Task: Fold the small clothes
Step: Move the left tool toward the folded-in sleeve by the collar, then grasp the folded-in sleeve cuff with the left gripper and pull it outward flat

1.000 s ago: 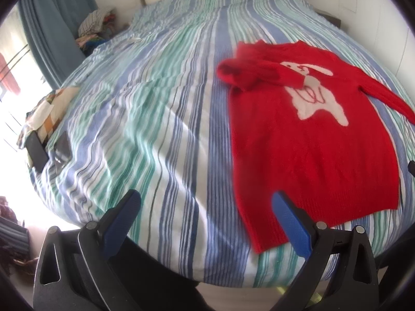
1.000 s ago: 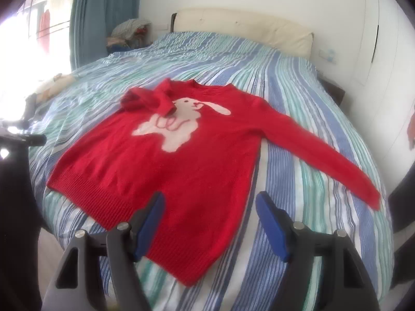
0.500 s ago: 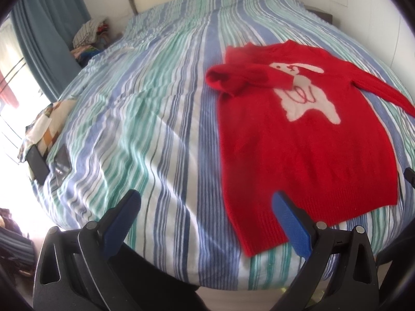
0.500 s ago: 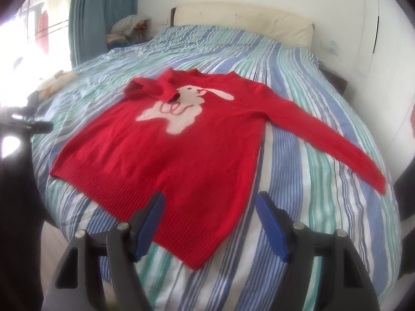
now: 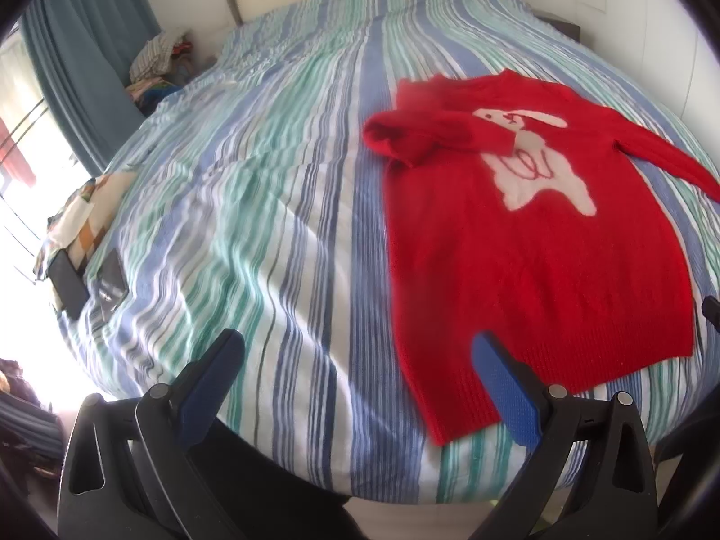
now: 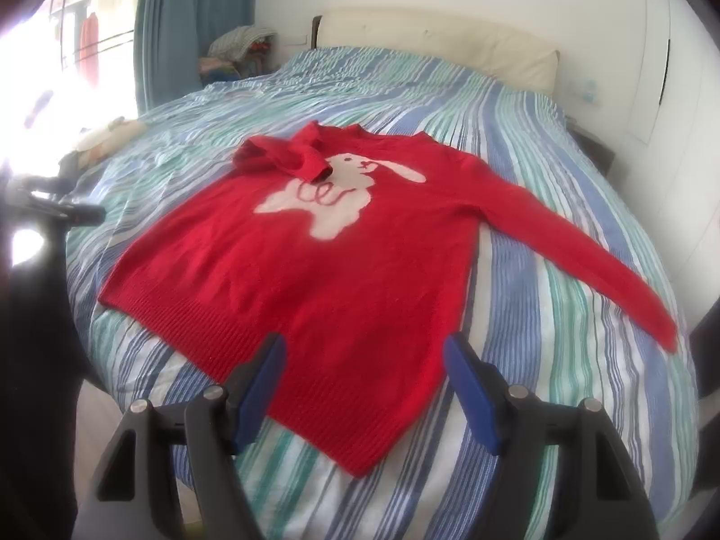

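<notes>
Sweater [image 6: 360, 270] flat on striped bed [image 6: 540, 360]

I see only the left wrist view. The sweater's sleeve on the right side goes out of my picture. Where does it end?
Observer: The sleeve lies straight and flat on the bed. Its cuff rests on the cover, near the bed's side edge.
Operator: Good. And the right gripper, does it hold something?
Observer: No. The right gripper is open, with nothing between its fingers. It hangs above the hem of the sweater.
</notes>
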